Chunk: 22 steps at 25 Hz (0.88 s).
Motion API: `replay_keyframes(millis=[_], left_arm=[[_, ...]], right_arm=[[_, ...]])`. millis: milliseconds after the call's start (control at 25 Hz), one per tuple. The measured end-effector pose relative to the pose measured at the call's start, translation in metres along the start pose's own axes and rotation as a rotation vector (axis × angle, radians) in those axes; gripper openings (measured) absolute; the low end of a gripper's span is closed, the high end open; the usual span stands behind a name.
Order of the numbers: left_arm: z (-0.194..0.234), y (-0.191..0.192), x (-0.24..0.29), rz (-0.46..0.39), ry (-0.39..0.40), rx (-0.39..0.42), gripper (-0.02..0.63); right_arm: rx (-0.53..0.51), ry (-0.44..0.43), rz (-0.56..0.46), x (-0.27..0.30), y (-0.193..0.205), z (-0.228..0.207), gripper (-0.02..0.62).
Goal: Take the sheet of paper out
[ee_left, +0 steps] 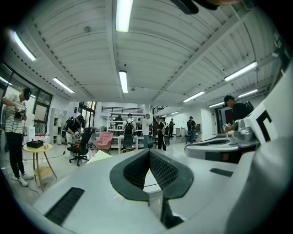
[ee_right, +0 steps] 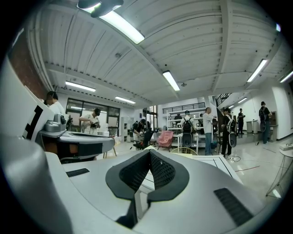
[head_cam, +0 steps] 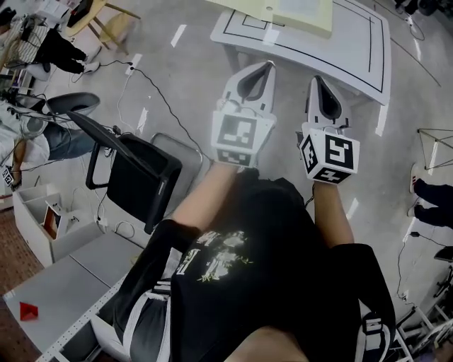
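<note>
Two grippers are held up in front of the person in the head view. The left gripper and the right gripper both point at a white surface with black lines on it. A pale yellow flat thing lies on the far part of that surface. I think it is the sheet of paper, or the thing that holds it, but I cannot tell which. Nothing touches it, and both grippers are well apart from it. So I think the task has not begun. The reach, the grab and the pull are all left to do. The marker cubes show black and white squares, not words. The person's black shirt has a pale print that is too small to read. A black chair stands on the floor at the left.

In the left gripper view, the fingers are closed, tip against tip, with nothing between them. People stand far off in a big room. I see no words to read.

In the right gripper view, the fingers are closed the same way and hold nothing. The surface with its black lines shows just past them. I see no words here either.
</note>
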<state>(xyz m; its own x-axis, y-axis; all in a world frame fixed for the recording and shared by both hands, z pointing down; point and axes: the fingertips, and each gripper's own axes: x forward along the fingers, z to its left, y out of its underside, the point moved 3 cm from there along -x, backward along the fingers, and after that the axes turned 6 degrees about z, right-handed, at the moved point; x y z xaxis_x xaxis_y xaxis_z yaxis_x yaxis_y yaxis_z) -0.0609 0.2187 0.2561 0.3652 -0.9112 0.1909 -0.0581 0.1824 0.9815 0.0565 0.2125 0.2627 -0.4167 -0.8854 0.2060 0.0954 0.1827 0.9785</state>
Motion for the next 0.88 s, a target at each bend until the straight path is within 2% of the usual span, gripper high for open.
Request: replay_keyframes(millis=[600, 880], left_arm=[[0.05, -0.002, 0.051, -0.012, 0.082, -0.007, -0.011], [0.068, -0.001, 0.058, -0.01, 0.102, -0.014, -0.011]], right_arm=[[-0.013, 0.074, 0.001, 0.064, -0.01, 0.002, 0.0], [-0.024, 0.091, 0.007, 0.08, -0.013, 0.012, 0.0]])
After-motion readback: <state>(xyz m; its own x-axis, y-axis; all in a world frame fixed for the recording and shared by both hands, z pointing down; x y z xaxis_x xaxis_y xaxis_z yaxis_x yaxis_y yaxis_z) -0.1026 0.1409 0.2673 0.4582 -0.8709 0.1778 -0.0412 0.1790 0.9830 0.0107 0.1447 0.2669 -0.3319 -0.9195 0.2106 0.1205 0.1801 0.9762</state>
